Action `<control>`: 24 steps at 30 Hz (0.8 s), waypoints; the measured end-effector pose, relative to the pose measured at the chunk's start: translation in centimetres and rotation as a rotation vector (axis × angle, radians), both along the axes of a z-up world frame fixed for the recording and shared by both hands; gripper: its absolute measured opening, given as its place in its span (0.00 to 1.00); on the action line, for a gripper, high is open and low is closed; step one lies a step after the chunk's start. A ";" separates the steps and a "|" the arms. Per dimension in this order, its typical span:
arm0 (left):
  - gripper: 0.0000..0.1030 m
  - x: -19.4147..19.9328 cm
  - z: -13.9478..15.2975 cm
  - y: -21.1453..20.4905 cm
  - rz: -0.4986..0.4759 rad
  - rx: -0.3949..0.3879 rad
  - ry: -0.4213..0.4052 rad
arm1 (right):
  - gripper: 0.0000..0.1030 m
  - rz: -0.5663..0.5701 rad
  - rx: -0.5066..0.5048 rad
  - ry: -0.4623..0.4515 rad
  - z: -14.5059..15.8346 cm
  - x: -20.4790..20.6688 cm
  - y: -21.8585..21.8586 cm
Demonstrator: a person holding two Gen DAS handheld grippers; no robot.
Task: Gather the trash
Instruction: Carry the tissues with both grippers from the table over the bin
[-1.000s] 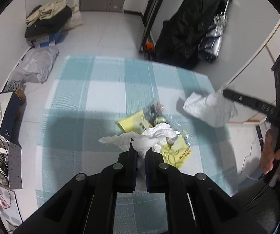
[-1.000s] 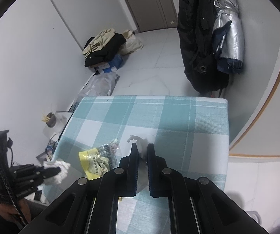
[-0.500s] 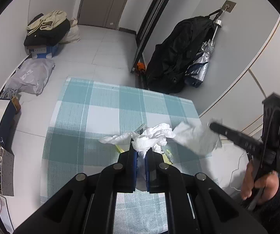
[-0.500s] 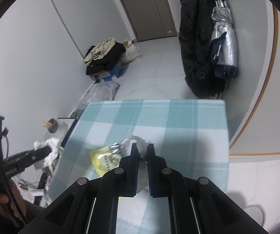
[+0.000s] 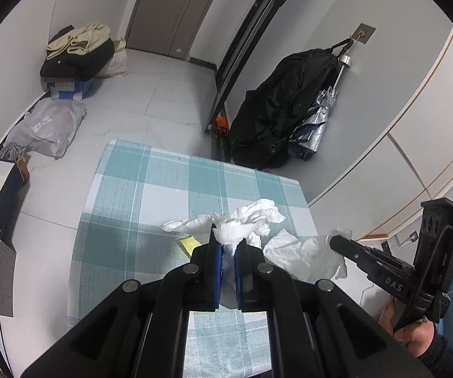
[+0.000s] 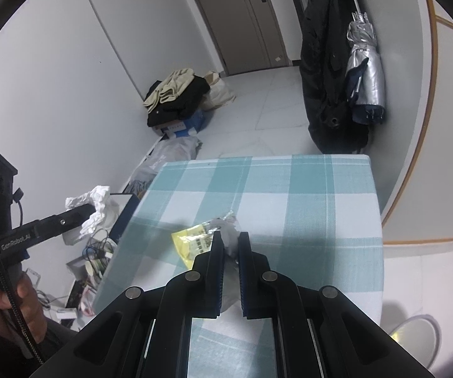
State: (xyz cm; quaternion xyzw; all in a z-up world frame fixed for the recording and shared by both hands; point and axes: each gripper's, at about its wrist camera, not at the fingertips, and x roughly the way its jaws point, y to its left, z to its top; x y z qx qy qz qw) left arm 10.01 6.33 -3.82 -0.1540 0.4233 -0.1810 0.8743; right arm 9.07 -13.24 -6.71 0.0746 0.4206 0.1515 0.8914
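Observation:
My left gripper (image 5: 229,245) is shut on a crumpled white tissue (image 5: 245,220) and holds it high above the teal checked table (image 5: 150,195). It also shows in the right wrist view (image 6: 83,212) with the tissue (image 6: 95,203) at its tip. My right gripper (image 6: 230,239) is shut on another white tissue (image 6: 229,242); in the left wrist view it (image 5: 336,242) holds that tissue (image 5: 305,255) in the air. A yellow snack wrapper (image 6: 191,242) lies on the table; a corner shows in the left wrist view (image 5: 188,244).
A black coat (image 6: 324,72) and a silver umbrella (image 6: 365,69) hang on the wall beyond the table. Clothes on a blue box (image 5: 75,60) and a grey bag (image 5: 46,126) lie on the floor. Boxes and cables (image 6: 94,252) sit left of the table. A round bin rim (image 6: 415,334) shows at lower right.
Both grippers rose well above the table, each with its tissue. The right gripper came closer to the left one. The yellow wrapper stayed on the table.

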 end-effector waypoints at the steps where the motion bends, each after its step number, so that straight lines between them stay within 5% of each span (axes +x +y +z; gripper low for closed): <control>1: 0.03 -0.1 0.2 0.0 0.000 -0.003 -0.003 | 0.07 -0.003 0.004 -0.010 0.4 -0.4 0.0; 24: 0.03 -4.7 8.2 -5.4 -0.082 -0.011 -0.165 | 0.07 -0.065 -0.004 -0.253 13.5 -9.1 -3.4</control>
